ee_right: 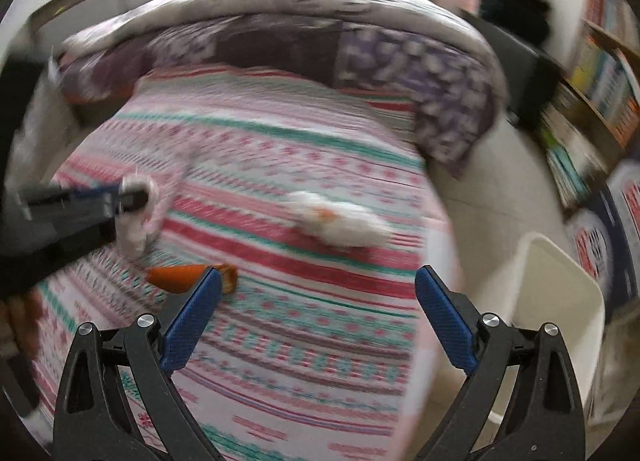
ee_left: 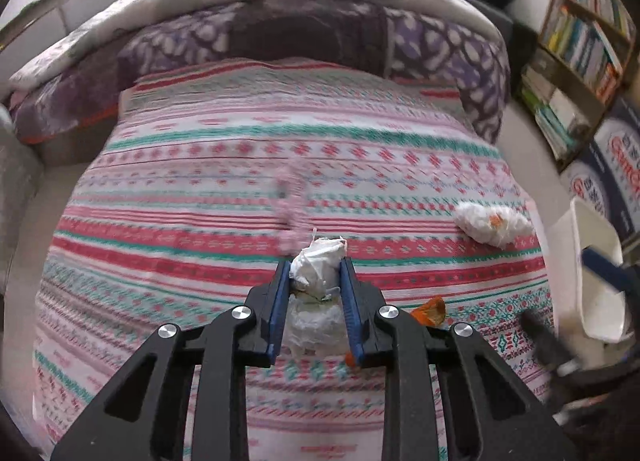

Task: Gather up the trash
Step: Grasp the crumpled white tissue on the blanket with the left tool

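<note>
One tissue wad (ee_left: 318,261) clamped between left tongs (ee_left: 316,273).

Striped bed (ee_left: 224,165): crumpled white tissue (ee_left: 490,223), orange wrapper (ee_left: 432,311), folded quilt (ee_left: 256,13).

Left tongs (ee_left: 316,267) clamped shut; right tongs (ee_right: 318,281) spread wide

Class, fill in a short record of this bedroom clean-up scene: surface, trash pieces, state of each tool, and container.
surface: striped bedspread
left tool: shut on a crumpled white wad
right tool: open, nothing between its pads
loose trash: second white wad with an orange scrap, lying on the bed toward its right edge; orange peel piece beside the left tool
container: white bin on the floor, right of the bed
</note>
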Tool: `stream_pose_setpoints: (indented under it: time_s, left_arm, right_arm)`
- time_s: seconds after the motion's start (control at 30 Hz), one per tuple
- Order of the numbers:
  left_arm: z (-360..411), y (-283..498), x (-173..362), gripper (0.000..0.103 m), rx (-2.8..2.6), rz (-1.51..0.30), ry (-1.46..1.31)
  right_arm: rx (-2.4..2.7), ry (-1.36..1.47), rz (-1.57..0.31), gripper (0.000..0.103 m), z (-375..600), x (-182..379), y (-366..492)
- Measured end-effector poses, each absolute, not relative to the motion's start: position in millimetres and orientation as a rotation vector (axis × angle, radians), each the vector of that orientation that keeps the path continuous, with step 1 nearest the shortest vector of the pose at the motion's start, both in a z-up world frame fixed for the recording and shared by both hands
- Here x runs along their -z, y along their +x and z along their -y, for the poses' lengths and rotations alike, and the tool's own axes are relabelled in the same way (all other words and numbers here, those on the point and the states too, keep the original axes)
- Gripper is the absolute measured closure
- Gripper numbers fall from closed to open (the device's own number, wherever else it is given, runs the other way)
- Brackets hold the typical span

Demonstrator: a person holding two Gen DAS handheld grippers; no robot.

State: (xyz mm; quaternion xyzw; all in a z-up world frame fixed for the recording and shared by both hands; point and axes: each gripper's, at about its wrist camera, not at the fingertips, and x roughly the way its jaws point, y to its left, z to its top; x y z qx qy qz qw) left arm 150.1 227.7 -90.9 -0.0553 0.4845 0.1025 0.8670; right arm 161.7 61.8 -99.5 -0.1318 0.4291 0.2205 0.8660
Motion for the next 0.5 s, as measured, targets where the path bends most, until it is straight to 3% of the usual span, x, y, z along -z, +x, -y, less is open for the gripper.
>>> stream_pose_setpoints:
  time_s: [0.5]
  left_arm:
    - [-301, 96, 72, 0.077, -0.327, -0.973, -0.206]
  right_arm:
    - [-0.615, -0.463, -0.905, 0.012, -147, 143, 136]
